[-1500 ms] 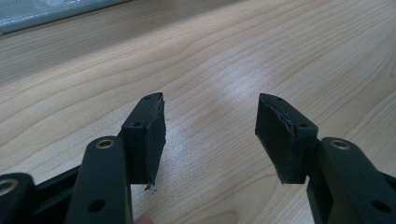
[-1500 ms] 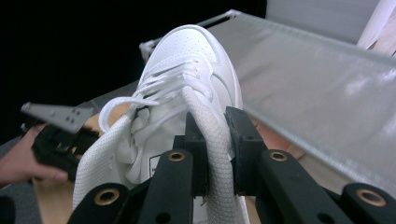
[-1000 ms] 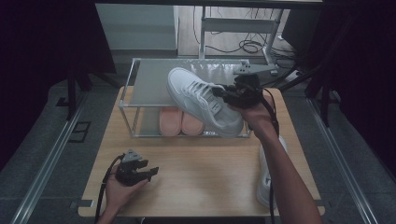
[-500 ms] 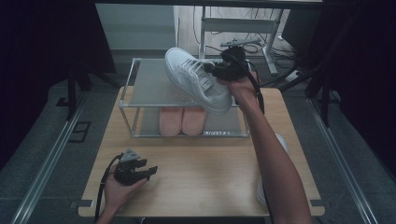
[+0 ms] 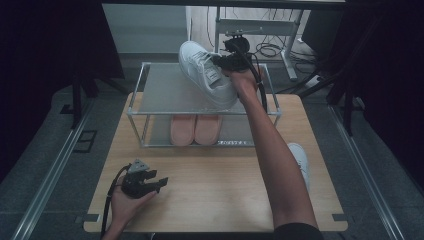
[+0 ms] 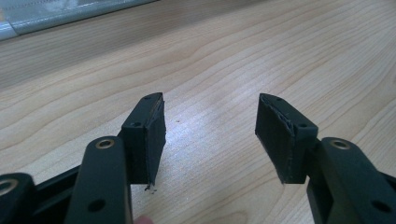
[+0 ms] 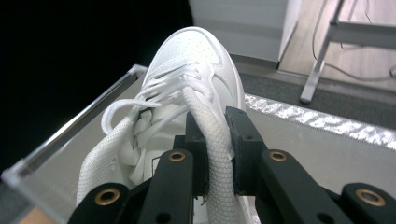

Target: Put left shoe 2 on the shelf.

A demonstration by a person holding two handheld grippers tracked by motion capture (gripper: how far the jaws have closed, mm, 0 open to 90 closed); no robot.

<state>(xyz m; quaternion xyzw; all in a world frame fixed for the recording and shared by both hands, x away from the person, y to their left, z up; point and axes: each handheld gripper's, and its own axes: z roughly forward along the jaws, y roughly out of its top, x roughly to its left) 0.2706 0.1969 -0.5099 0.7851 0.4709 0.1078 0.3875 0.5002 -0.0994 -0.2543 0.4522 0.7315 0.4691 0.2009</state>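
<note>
While right gripper (image 7: 215, 154) clamps white sneaker (image 7: 196, 84) collar, shoe apparently hangs above rack (image 5: 165, 92).

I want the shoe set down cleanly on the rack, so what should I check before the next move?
1. Right gripper shut on the white sneaker at its collar: ok.
2. Sneaker over the rack's top shelf: ok.
3. Bare shelf space left of it: ok.
4. Sole touching the shelf: cannot tell.
5. Left gripper open, away on the table: ok.
6. Pink shoes on the lower shelf, out of the way: ok.
</note>
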